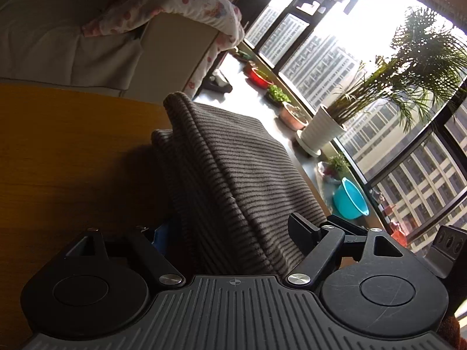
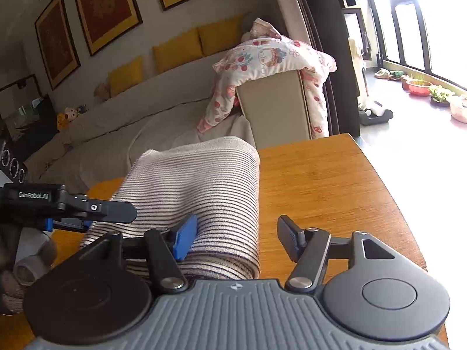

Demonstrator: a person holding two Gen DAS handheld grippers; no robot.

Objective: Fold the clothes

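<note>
Loosely — both grippers (image 2: 238, 237) straddle striped cloth (image 2: 204, 192).

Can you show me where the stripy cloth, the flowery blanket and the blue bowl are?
stripy cloth (image 2: 204, 180): right wrist view, middle of its folded top.
flowery blanket (image 2: 271, 55): right wrist view, part draped over the sofa arm.
blue bowl (image 1: 350, 195): left wrist view, inside wall.
</note>
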